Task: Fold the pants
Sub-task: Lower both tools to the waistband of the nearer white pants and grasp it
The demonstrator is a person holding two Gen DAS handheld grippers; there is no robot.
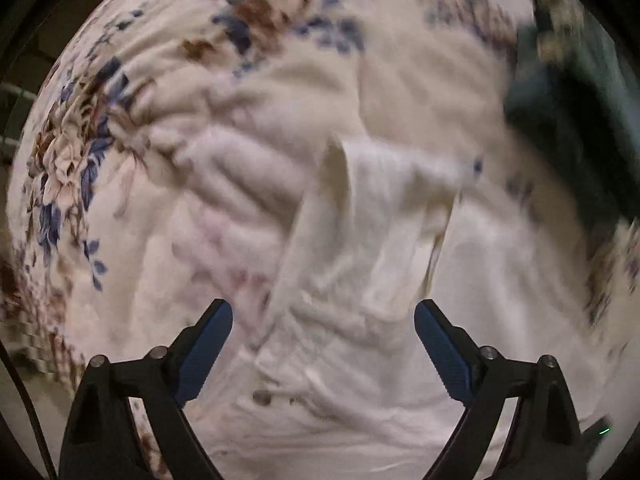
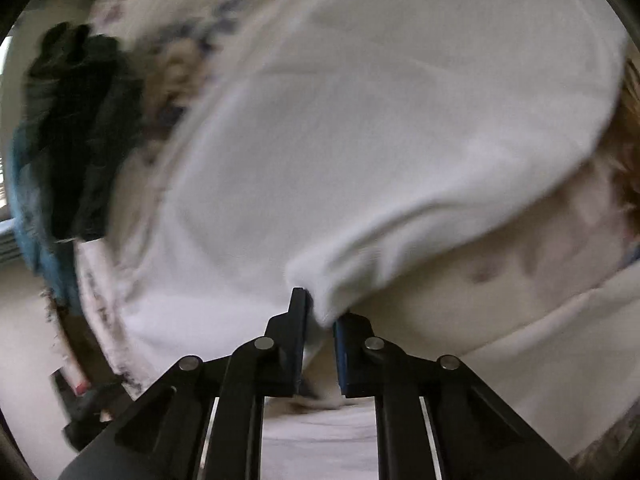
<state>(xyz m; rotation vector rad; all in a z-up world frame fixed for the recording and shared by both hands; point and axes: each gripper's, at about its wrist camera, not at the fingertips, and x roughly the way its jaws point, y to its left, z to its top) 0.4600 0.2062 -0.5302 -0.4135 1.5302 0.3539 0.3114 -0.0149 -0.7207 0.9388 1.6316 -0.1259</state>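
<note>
**Right tongs pinch the white pants; left tongs hang spread above them**

The white pants (image 1: 372, 216) lie crumpled on a floral bedsheet (image 1: 80, 152), out on the middle of the bed, with a button (image 1: 262, 397) showing near the lower part of the left wrist view. The left tongs (image 1: 323, 316) point down at the cloth with their jaws spread wide; nothing sits between the blue pads (image 1: 208, 344), and the fabric lies below them.

In the right wrist view the right tongs (image 2: 320, 316) are pressed nearly together on a fold of the white pants (image 2: 360, 152), and a bunched edge of cloth sits in the narrow gap between the fingers. From that pinch the fabric spreads away across most of the view.

A dark heap of clothing (image 2: 80, 140) lies toward the bed's edge, beside something blue (image 2: 36, 240). Both views are blurred, so finer detail of the cloth cannot be made out.
</note>
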